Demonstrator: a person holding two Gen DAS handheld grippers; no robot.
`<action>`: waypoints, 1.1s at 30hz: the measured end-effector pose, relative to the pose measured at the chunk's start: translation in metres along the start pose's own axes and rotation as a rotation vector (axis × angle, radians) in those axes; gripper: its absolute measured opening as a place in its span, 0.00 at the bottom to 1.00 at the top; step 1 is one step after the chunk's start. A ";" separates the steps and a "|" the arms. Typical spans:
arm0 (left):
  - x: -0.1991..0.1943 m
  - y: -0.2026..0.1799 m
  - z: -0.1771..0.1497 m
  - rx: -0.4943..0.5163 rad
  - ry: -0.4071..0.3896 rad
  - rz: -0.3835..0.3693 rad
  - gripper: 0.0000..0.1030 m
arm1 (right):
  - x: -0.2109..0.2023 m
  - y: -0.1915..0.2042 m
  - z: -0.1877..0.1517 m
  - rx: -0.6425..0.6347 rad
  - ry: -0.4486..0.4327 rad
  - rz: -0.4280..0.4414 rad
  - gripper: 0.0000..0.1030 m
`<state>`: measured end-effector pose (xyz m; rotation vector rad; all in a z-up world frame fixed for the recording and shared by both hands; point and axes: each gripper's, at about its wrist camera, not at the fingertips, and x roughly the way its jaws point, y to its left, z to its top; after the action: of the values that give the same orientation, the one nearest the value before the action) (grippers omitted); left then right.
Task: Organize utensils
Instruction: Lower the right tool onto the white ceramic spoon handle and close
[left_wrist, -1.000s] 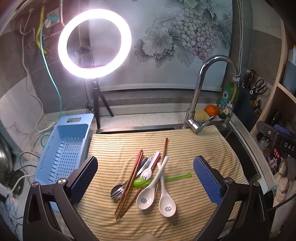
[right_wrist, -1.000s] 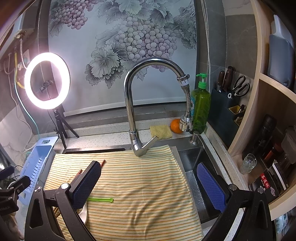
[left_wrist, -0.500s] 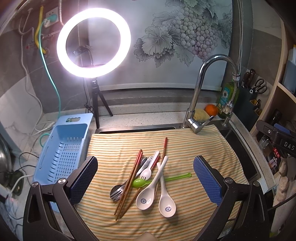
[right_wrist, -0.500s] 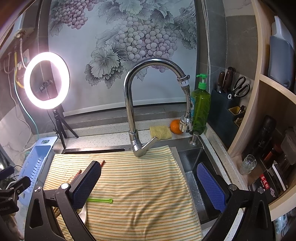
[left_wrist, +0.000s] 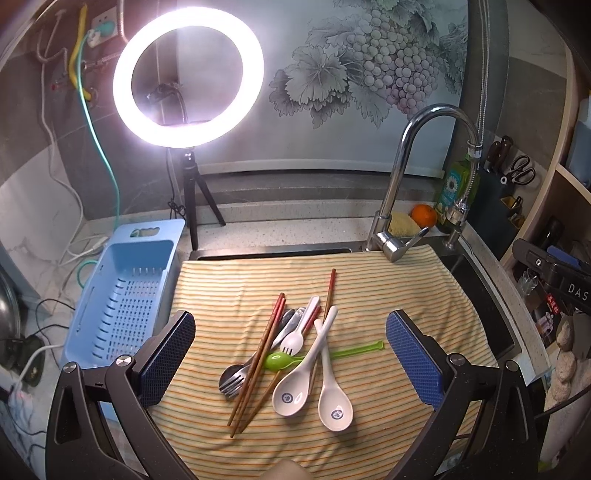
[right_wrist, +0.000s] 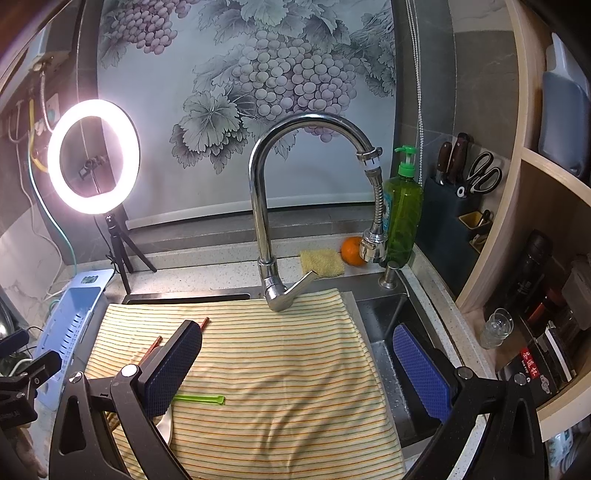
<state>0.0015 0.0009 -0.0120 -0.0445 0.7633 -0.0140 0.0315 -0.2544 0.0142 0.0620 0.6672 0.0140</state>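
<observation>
I am hovering the left gripper (left_wrist: 290, 363), jaws spread wide and empty, directly over the utensil pile (left_wrist: 291, 354) on the striped cloth (left_wrist: 406, 288); the chopsticks (left_wrist: 258, 362) are running away from me. My right gripper (right_wrist: 295, 373), equally wide, is sitting farther right.

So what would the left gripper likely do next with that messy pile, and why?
Probably drop toward the pile and take one outer piece, such as the right-hand white spoon. The left gripper hangs open above the utensils, holding nothing, and the chopsticks, fork and green spoon lie crossed on the striped cloth. The blue basket alongside looks empty, a likely destination.
</observation>
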 end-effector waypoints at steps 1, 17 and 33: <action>0.001 0.002 -0.001 -0.007 0.007 0.000 0.99 | 0.001 -0.001 -0.001 0.001 -0.001 0.003 1.00; 0.011 0.042 -0.044 -0.083 0.084 0.029 0.93 | 0.047 0.010 -0.025 0.041 0.087 0.281 1.00; 0.059 0.023 -0.089 0.069 0.220 -0.143 0.59 | 0.161 0.062 -0.047 0.152 0.500 0.583 0.94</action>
<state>-0.0176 0.0195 -0.1183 -0.0320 0.9773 -0.1842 0.1295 -0.1851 -0.1178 0.4074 1.1297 0.5552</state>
